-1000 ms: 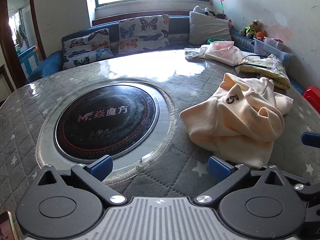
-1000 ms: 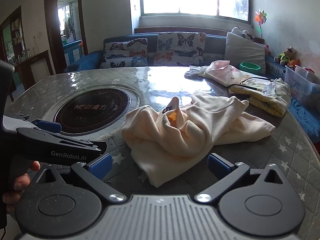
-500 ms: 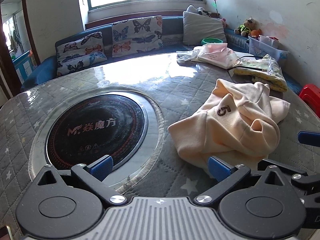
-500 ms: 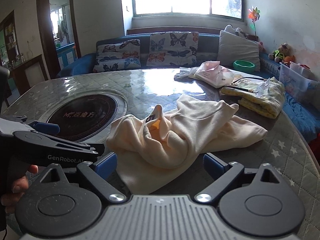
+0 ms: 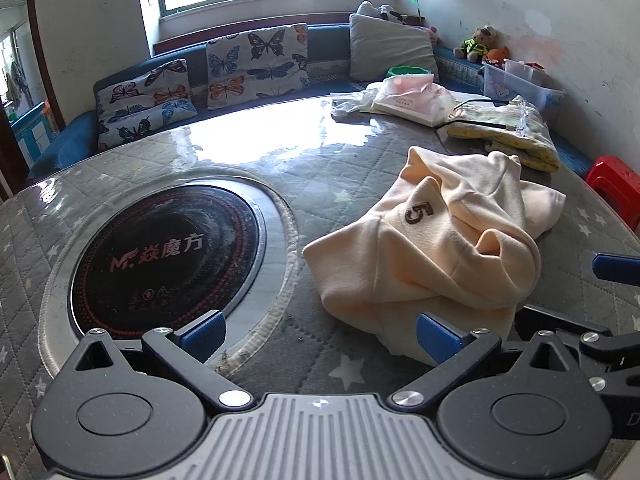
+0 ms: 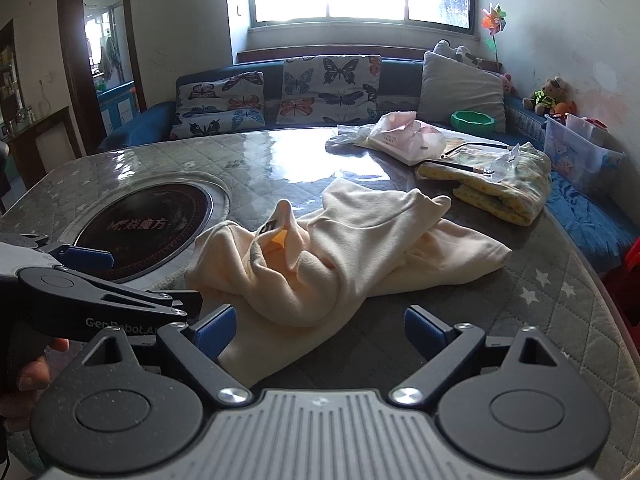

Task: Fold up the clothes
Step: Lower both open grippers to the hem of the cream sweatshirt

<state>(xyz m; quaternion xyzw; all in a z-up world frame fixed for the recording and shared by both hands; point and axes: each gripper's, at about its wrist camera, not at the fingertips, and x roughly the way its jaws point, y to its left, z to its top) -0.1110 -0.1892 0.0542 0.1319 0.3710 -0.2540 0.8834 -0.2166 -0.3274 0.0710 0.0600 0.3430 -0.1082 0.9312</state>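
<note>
A crumpled cream garment (image 5: 436,252) with a brown "5" lies in a heap on the quilted grey table (image 5: 328,168); it also shows in the right wrist view (image 6: 344,256). My left gripper (image 5: 320,334) is open and empty, its right finger at the garment's near edge. My right gripper (image 6: 318,330) is open and empty, just short of the garment's near hem. The left gripper's body shows at the left of the right wrist view (image 6: 100,300).
A round black induction hob (image 5: 168,256) is set into the table at left. Folded yellow clothes (image 5: 508,132) and a pink packet (image 5: 412,96) lie at the far right. A sofa with butterfly cushions (image 5: 256,64) stands behind. A red stool (image 5: 616,184) stands right.
Both grippers have moved forward and lower toward the garment's near edge; the garment sits closer in both views. The garment itself has not moved. Both stay open.
</note>
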